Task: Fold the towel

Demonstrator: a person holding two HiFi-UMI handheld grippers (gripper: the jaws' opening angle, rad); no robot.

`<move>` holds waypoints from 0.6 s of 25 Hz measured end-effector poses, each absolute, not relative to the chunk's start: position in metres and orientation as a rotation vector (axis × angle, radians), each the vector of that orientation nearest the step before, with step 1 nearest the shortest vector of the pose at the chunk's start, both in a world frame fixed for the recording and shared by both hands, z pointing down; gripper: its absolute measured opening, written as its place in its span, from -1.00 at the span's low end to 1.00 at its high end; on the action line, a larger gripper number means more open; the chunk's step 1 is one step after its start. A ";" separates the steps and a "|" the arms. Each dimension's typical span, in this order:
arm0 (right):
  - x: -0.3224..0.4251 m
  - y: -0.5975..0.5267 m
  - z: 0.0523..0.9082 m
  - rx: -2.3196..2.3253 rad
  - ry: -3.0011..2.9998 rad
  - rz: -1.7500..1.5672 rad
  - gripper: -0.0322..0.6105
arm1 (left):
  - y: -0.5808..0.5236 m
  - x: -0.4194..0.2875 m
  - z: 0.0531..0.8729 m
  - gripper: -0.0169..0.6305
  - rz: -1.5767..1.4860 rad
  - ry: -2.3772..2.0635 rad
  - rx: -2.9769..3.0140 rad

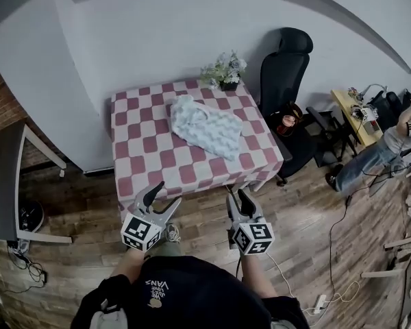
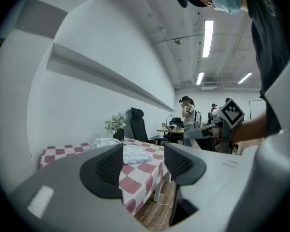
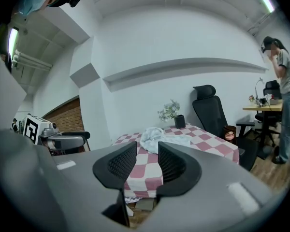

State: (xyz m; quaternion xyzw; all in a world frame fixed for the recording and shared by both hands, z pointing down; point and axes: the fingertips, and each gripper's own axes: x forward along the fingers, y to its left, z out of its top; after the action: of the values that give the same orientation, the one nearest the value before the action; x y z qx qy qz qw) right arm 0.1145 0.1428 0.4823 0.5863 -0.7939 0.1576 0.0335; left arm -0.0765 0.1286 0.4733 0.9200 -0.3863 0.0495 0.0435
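Observation:
A pale, crumpled towel (image 1: 205, 124) lies on the red-and-white checked table (image 1: 151, 146), towards its far right part. It also shows beyond the jaws as the towel (image 2: 135, 153) in the left gripper view and the towel (image 3: 154, 137) in the right gripper view. My left gripper (image 1: 157, 199) hovers in front of the table's near edge, above the floor, jaws apart with nothing between them. Just right of it my right gripper (image 1: 238, 202) also stands short of the table, jaws parted and empty. Neither touches the towel.
A pot of flowers (image 1: 225, 72) stands at the table's far right corner. A black office chair (image 1: 288, 70) sits right of the table with a small dark object (image 1: 286, 120) on its seat. A grey board (image 1: 3, 180) stands left. A person (image 1: 390, 146) is at far right; cables (image 1: 342, 232) cross the wood floor.

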 end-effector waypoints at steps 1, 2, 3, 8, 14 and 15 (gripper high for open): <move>0.116 0.131 0.483 1.816 -2.430 0.492 -0.51 | 0.116 -0.076 0.475 -0.21 0.159 -1.166 2.815; 0.116 0.119 0.485 1.825 -2.420 0.498 -0.51 | 0.103 -0.075 0.476 -0.21 0.168 -1.153 2.818; 0.116 0.108 0.486 1.832 -2.410 0.503 -0.51 | 0.090 -0.075 0.477 -0.21 0.178 -1.141 2.822; 0.120 0.060 0.499 1.883 -2.326 0.541 -0.50 | 0.032 -0.074 0.487 -0.21 0.234 -1.070 2.846; 0.138 0.030 0.523 1.935 -2.222 0.623 -0.50 | -0.020 -0.064 0.507 -0.21 0.303 -1.019 2.841; 0.142 0.026 0.527 1.935 -2.210 0.636 -0.50 | -0.027 -0.061 0.510 -0.21 0.315 -1.026 2.836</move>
State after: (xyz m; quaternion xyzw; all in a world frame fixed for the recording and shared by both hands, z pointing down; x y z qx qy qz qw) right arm 0.1422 0.0258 0.5271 0.6423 -0.7337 0.2111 0.0679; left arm -0.0613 -0.0273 0.5100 0.9339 -0.3377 0.1037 0.0545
